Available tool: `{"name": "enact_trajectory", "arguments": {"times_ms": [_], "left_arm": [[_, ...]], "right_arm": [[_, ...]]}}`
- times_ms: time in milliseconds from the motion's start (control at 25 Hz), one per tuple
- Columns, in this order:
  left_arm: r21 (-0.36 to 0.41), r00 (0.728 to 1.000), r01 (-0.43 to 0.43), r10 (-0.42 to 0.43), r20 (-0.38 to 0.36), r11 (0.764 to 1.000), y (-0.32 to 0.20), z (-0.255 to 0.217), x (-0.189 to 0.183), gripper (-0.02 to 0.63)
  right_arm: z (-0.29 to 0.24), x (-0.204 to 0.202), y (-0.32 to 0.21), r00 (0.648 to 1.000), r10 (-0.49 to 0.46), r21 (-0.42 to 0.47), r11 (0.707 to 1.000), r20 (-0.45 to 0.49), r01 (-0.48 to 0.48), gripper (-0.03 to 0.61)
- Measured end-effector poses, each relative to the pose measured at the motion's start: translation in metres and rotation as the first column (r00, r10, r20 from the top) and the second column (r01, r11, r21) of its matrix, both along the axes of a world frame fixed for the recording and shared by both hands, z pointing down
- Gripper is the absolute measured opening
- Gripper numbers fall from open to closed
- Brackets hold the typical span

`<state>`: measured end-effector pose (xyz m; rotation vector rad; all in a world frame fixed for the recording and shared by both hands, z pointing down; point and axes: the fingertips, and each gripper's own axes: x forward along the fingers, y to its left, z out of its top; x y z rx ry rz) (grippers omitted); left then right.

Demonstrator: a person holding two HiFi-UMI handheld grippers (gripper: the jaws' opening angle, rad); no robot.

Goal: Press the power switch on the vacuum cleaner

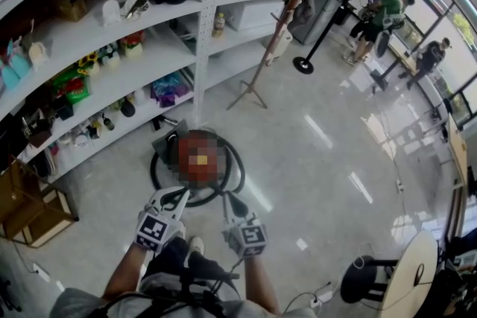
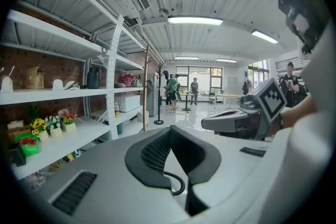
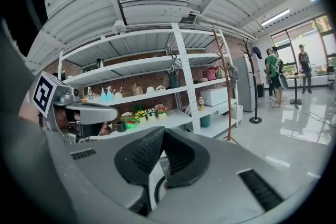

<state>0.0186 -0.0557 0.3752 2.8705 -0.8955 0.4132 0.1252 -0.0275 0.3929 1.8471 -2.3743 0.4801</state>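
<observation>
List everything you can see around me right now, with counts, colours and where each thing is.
vacuum cleaner: one, red and black, on the floor just ahead of both grippers
hose: one, black, looped around the vacuum cleaner
shelving: one long white unit, left, stocked with small items
wooden coat stand: one, brown, beside the shelving
black coat stand: one, round base, further back
people: at least three, far right by the windows
wooden crate: one, brown, lower left
round table: one, pale, lower right
stool: one, black, beside that table
left hand-held gripper: one, white, jaws together, empty
right hand-held gripper: one, jaws together, empty
</observation>
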Motion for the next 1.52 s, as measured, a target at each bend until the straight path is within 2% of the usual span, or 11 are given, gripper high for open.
{"name": "enact_trajectory", "arguments": {"times_ms": [120,440,800,1000,1520], "left_arm": [[0.034,1.0,-0.001,0.001,0.003,0.999,0.0,-0.006,-0.004,0.008],[0.066,0.999,0.04,-0.038,-0.031,0.997,-0.003,-0.031,-0.016,0.008],[0.111,0.998,0.057,-0.054,-0.028,0.992,-0.013,-0.046,-0.027,0.008],[0.108,0.998,0.061,-0.059,-0.024,0.992,-0.016,-0.047,-0.029,0.008],[0.122,0.998,0.06,-0.056,-0.033,0.991,-0.028,-0.054,-0.023,0.008]], "right_arm": [[-0.01,-0.001,0.005,1.0,0.007,0.008,1.0,-0.005,-0.007,0.011],[-0.037,-0.002,0.012,1.0,0.021,0.068,0.997,-0.009,-0.02,0.011],[-0.062,0.0,0.006,0.999,0.026,0.145,0.989,-0.046,-0.019,0.011],[-0.067,-0.001,0.003,0.999,0.029,0.138,0.99,-0.017,-0.026,0.011],[-0.071,-0.007,-0.012,0.999,-0.017,0.153,0.988,-0.036,0.022,0.009]]}}
